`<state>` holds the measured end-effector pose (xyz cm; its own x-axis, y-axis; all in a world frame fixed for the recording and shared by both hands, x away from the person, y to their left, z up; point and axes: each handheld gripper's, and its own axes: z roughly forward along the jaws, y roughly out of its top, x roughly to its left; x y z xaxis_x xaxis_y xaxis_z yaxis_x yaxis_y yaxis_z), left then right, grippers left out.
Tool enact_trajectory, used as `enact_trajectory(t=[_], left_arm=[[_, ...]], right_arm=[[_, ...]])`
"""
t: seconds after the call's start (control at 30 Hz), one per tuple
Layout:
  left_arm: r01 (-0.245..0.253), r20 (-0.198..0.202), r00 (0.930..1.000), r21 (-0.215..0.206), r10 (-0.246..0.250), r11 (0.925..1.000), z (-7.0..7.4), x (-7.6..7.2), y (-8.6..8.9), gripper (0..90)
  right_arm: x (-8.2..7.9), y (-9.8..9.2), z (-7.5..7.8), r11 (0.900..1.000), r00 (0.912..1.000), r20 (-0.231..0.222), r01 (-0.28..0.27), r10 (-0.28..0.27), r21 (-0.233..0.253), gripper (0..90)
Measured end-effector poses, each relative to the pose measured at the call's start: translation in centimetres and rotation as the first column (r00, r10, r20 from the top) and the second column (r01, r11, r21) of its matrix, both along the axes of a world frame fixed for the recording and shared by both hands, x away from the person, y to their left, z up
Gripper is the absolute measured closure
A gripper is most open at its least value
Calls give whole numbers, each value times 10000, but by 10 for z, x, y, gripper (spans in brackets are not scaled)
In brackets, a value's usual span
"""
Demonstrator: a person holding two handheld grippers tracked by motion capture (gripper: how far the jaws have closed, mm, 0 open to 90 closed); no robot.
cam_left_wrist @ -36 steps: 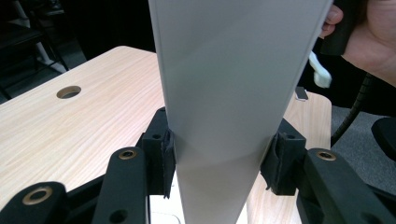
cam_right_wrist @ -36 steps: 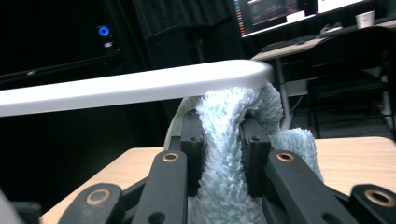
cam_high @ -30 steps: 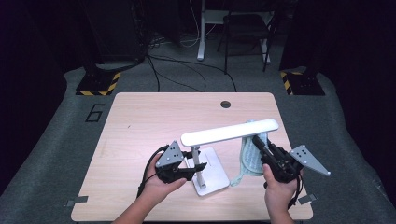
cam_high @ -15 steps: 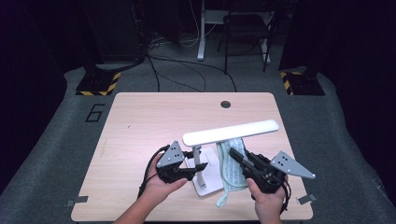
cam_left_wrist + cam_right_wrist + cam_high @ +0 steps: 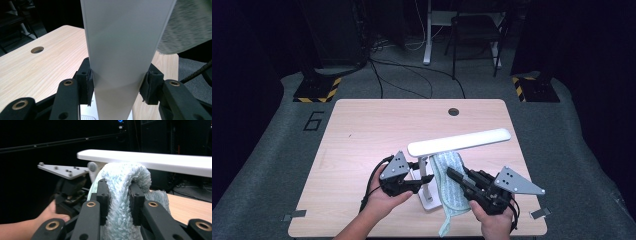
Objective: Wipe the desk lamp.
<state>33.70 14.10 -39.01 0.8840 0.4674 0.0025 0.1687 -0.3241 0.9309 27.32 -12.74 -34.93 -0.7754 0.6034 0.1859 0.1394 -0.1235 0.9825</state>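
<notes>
On the near half of the table (image 5: 362, 130) stands a white desk lamp (image 5: 459, 141), and this is the largest thing in the work. Its long flat head reaches to the right, and its square base rests close to the front edge. The lamp looks stiff and smooth, probably light plastic, so it may slip or tip if it is pushed high up; I think the low part of the post is the good place to hold it. The left tongs (image 5: 117, 87) do this already: they are pinching the white post between the two pads. The pale blue cloth (image 5: 447, 180) lies just beside the post and hangs a little over the table edge. It is soft, fluffy and limp, so it folds easily and should be taken by a bunched fold. The right tongs (image 5: 119, 202) are pressed onto such a fold, just under the lamp head.
</notes>
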Motion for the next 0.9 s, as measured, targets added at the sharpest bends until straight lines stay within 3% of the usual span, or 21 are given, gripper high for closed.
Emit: enact_trajectory(t=[0.13,0.2,0.33,0.37,0.4,0.43,0.57,0.63,0.7,0.9], left_arm=[[-37,11,10000,-104,37,9999,0,0,-1,527],[-47,11,10000,-96,47,9999,0,0,-1,526],[-46,-11,10000,-114,45,9999,0,0,0,526],[-73,-22,10000,-101,73,9999,0,0,0,527],[-40,2,10000,-68,40,10000,0,0,0,527],[-59,-19,10000,-106,59,9999,0,0,0,527],[-25,-14,10000,-117,25,9999,0,0,-1,527],[-37,6,10000,-101,37,9999,0,0,0,527],[-45,-7,10000,-122,45,9999,0,0,0,527],[-42,-12,10000,-114,42,9999,0,0,-1,526]], right_arm=[[-10,1,8,9995,9992,326,-217,210,222,758],[-15,1,20,9991,9979,605,-264,244,319,758],[-12,3,39,9998,9953,952,-178,166,119,757],[-10,2,44,9995,9944,1047,-189,161,262,758],[-6,1,46,9980,9949,969,-325,272,533,758],[0,-1,51,9982,9980,575,-307,278,514,758],[6,-6,61,9920,9977,611,-370,297,1207,758],[12,-8,59,9890,9994,175,-325,303,1440,758],[9,-6,60,9906,9987,463,-268,208,1338,759],[4,-1,60,9954,9968,762,156,-229,946,765]])
